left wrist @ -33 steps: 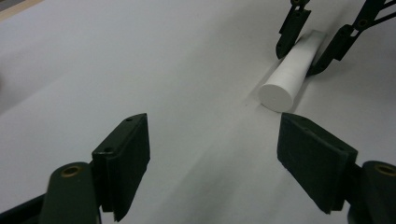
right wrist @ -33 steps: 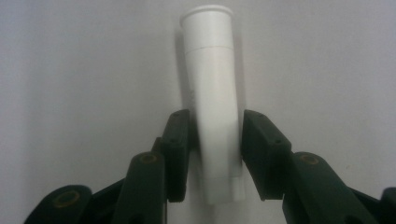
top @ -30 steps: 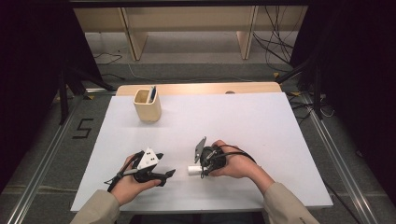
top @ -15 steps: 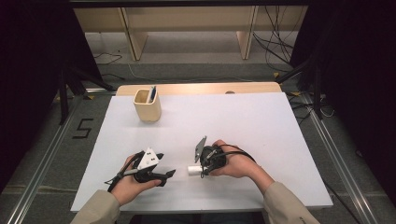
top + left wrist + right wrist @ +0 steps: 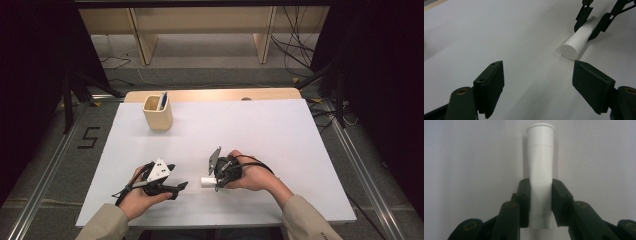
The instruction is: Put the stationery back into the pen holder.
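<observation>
Right tongs (image 5: 540, 202) have just been closing and now clamp the white tube (image 5: 540, 170), which lies flat on the desk (image 5: 280, 130) near the front edge, about mid-width. Left tongs (image 5: 544, 82) stand apart, empty, near the tube's free end. Cup (image 5: 157, 114) stands near the back-left corner.

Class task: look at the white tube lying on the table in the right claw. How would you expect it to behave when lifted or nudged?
The white tube is round and lies on its side, so it would probably roll if nudged. It looks smooth, so it may slip lengthwise between the right claw pads. It keeps its shape under their squeeze, suggesting it is stiff.
</observation>
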The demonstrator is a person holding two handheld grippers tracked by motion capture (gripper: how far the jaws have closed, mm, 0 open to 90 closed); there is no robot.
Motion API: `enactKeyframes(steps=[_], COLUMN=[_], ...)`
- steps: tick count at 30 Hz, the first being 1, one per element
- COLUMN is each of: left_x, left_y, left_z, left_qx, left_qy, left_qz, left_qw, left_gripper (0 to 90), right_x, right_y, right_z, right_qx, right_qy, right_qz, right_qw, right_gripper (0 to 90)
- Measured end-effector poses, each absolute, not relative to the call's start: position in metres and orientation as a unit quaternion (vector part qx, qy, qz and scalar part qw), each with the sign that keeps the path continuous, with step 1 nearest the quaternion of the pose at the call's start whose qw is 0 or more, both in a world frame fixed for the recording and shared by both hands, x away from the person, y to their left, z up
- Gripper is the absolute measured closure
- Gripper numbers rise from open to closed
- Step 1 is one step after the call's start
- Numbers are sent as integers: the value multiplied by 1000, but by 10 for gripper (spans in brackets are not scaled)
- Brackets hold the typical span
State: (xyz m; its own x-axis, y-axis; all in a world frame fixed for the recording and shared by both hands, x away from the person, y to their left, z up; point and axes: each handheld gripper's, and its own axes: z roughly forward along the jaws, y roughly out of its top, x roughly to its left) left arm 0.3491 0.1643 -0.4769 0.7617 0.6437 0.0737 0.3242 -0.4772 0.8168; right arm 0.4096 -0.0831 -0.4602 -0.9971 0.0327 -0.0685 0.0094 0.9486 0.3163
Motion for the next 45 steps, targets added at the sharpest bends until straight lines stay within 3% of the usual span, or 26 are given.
enactKeyframes(steps=[13,45], left_x=[349,350], left_y=[166,169], left_z=[-476,-474], left_qx=[835,823], left_qy=[292,300], left_qz=[191,205], left_qw=[426,436], left_gripper=[256,264], right_x=[409,411], right_y=[-86,-131], right_z=[-456,-448], right_qx=[18,177], right_qy=[981,875], right_qz=[191,430], right_qw=[42,134], right_gripper=[711,711])
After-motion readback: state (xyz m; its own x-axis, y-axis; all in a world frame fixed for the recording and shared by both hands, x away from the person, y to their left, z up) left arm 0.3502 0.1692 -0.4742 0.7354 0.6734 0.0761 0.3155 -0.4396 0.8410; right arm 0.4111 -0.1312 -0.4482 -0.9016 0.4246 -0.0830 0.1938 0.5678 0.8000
